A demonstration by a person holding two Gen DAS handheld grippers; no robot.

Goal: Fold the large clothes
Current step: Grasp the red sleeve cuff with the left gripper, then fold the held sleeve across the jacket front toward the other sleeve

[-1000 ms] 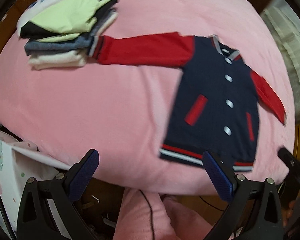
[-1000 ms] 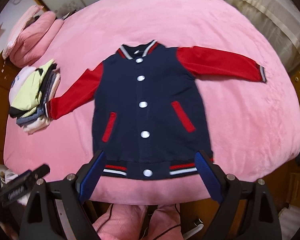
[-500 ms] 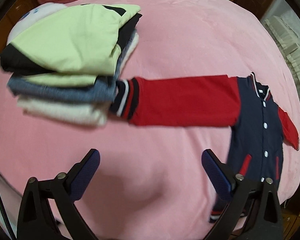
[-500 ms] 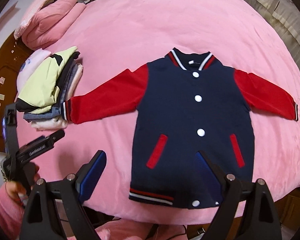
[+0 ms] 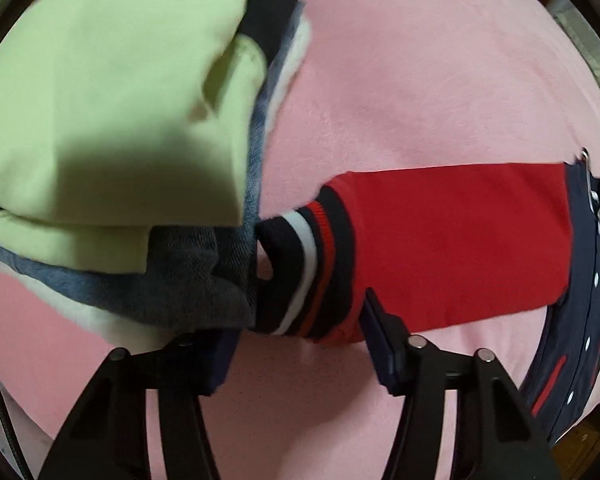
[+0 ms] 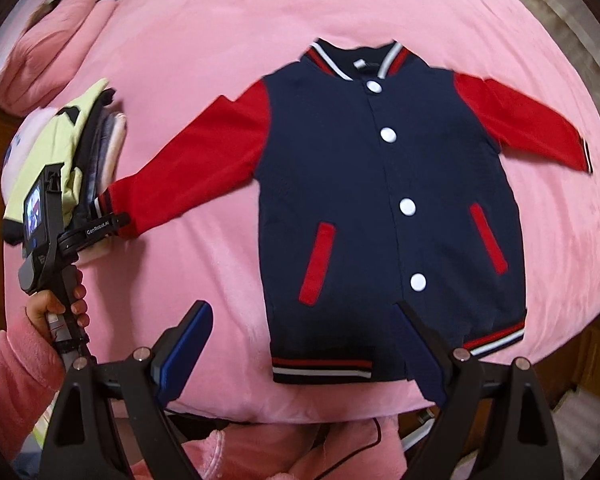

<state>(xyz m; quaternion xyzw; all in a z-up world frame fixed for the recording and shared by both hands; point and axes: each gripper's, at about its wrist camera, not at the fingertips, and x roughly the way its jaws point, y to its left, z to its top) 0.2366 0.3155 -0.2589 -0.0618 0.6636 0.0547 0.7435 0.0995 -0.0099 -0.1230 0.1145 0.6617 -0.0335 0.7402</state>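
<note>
Red sleeve (image 5: 452, 248) first: I am bringing the left gripper (image 5: 296, 344) down around its striped cuff (image 5: 300, 276), fingers spread on either side, not yet pinching, as far as I can judge. The varsity jacket (image 6: 384, 200) is lying flat, front up and buttoned, on the pink blanket (image 6: 204, 32), that cuff touching the stack of folded clothes (image 5: 112, 120). My right gripper (image 6: 300, 344) is hovering wide open over the hem (image 6: 322, 370). I judge the sleeve fold is just starting; next I need a clean pinch on the cuff alone, without catching the stack beside it.
</note>
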